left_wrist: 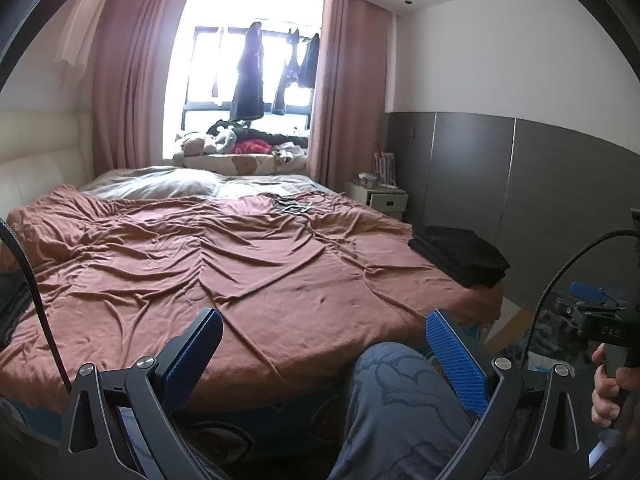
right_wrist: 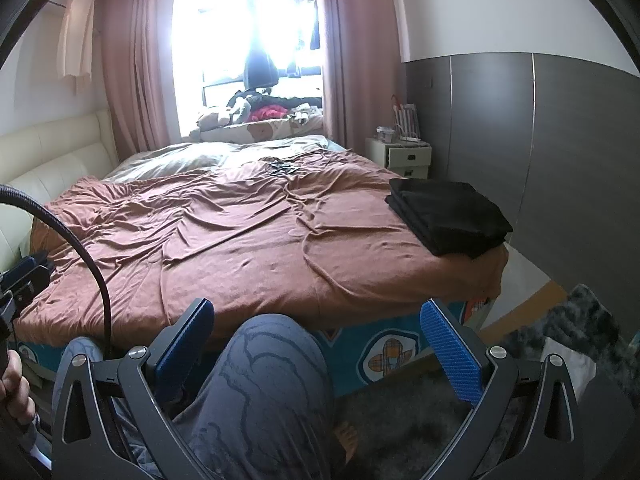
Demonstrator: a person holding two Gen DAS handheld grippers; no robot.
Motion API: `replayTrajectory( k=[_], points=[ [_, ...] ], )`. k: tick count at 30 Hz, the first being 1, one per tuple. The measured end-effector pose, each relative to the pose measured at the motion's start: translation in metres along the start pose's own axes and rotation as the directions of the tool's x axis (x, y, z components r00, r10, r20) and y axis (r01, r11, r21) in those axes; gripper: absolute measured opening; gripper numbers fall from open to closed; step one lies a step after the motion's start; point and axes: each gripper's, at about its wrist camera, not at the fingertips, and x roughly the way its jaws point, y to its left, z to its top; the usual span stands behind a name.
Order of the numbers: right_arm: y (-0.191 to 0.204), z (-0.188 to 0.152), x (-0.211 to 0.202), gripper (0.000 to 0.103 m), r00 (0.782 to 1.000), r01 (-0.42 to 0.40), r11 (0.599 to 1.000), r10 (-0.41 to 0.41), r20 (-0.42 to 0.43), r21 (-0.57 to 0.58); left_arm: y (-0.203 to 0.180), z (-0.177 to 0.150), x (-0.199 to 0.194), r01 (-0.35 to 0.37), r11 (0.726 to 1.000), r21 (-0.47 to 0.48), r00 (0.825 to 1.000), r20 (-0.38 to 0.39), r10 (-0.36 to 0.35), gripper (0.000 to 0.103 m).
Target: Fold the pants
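While both sets of jaws stand wide apart and grip nothing, the left gripper [left_wrist: 324, 344] and right gripper [right_wrist: 316, 332] hang low at the foot of the bed [right_wrist: 360, 356], each looking over the person's knee [right_wrist: 272, 360] in patterned grey trousers. Beyond them the brown cover [left_wrist: 240, 272] lies rumpled and bare across the middle. The folded black pants [right_wrist: 448, 216] sit as a neat stack on the bed's right corner, near the edge and well apart from both grippers. Dark fabric [left_wrist: 12, 304] shows at the left wrist view's left edge; whether it is another garment to fold I cannot tell. If so, the sound move would be to spread it flat on the open cover, pinching the waistband at both ends, clear of the finished stack.
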Motion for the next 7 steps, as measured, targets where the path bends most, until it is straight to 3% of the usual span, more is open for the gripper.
replayTrajectory(
  k=[7],
  points=[
    [-0.0020, -0.0027, -0.0033, 0.103, 1.000, -0.001, 1.000, 0.001, -0.002, 0.002, -0.0014, -0.0014, -0.0061, 0.003, 1.000, 0.004, 1.000, 0.005, -0.003, 0.103]
  ],
)
